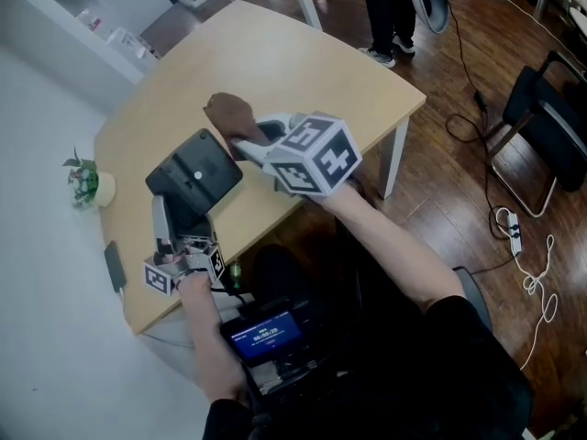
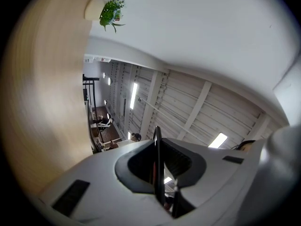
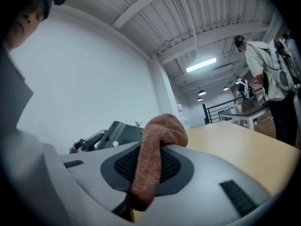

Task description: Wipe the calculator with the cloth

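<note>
The black calculator (image 1: 195, 174) is tipped up off the wooden table (image 1: 312, 62), its dark back facing the head view. My left gripper (image 1: 174, 232) is shut on its near edge; in the left gripper view only a thin black edge of the calculator (image 2: 157, 149) shows between the closed jaws of the left gripper (image 2: 159, 178). My right gripper (image 1: 246, 140) is shut on the brown cloth (image 1: 231, 115), just right of the calculator. In the right gripper view the cloth (image 3: 153, 159) drapes out of the right gripper (image 3: 143, 182), with the calculator (image 3: 117, 131) just beyond.
A small potted plant (image 1: 85, 183) and a dark flat object (image 1: 114, 266) sit by the table's left edge. A person's legs (image 1: 390, 16) stand past the far side. A black chair (image 1: 541, 136) and cables (image 1: 514, 232) are on the wooden floor to the right.
</note>
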The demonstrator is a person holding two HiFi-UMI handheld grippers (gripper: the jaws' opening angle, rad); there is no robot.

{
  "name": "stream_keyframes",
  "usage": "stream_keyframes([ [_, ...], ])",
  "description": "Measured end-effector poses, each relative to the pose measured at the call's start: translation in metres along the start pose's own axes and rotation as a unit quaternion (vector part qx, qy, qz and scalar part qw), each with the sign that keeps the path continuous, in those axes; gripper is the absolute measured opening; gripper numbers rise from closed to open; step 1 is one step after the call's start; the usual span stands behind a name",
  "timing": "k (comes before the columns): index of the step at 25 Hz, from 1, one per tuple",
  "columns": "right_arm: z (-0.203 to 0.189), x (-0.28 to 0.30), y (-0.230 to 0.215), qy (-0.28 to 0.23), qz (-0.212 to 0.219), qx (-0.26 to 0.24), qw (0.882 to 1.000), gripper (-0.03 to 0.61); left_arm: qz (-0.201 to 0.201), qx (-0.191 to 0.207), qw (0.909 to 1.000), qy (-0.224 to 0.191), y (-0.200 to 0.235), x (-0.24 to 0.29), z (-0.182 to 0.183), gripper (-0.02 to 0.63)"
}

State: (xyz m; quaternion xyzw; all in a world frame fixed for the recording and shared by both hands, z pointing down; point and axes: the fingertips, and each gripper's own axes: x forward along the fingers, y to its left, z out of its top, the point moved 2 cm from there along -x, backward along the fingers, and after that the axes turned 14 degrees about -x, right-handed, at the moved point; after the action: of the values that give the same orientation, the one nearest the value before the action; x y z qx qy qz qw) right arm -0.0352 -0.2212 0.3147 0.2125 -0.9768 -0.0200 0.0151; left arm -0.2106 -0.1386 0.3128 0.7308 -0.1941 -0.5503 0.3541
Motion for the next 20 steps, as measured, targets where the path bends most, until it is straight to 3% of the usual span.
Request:
stream_keyframes([
  [4, 0.039, 0.006, 0.057, -0.050, 0.077, -0.048, 0.995, 0.060, 0.002, -0.007, 1.0000, -0.001, 0.004, 0.005, -0.005, 0.060],
  [7, 0.030, 0.021, 0.086, -0.025, 0.106, -0.093, 0.990, 0.060, 0.002, -0.013, 0.9999, -0.003, 0.004, 0.008, -0.010, 0.060],
  [10, 0.014, 0.025, 0.071, 0.000, 0.078, -0.093, 0.993, 0.060, 0.000, -0.015, 0.9999, -0.005, 0.000, 0.006, -0.011, 0.071],
  [17, -0.037, 0.009, -0.002, 0.059, -0.007, -0.032, 0.998, 0.060, -0.013, -0.034, 0.9988, -0.031, 0.000, -0.003, -0.002, 0.069],
  [20, -0.046, -0.005, -0.020, 0.060, -0.037, -0.001, 0.998, 0.058, -0.020, -0.045, 0.9976, -0.047, 0.001, -0.006, 0.003, 0.057],
])
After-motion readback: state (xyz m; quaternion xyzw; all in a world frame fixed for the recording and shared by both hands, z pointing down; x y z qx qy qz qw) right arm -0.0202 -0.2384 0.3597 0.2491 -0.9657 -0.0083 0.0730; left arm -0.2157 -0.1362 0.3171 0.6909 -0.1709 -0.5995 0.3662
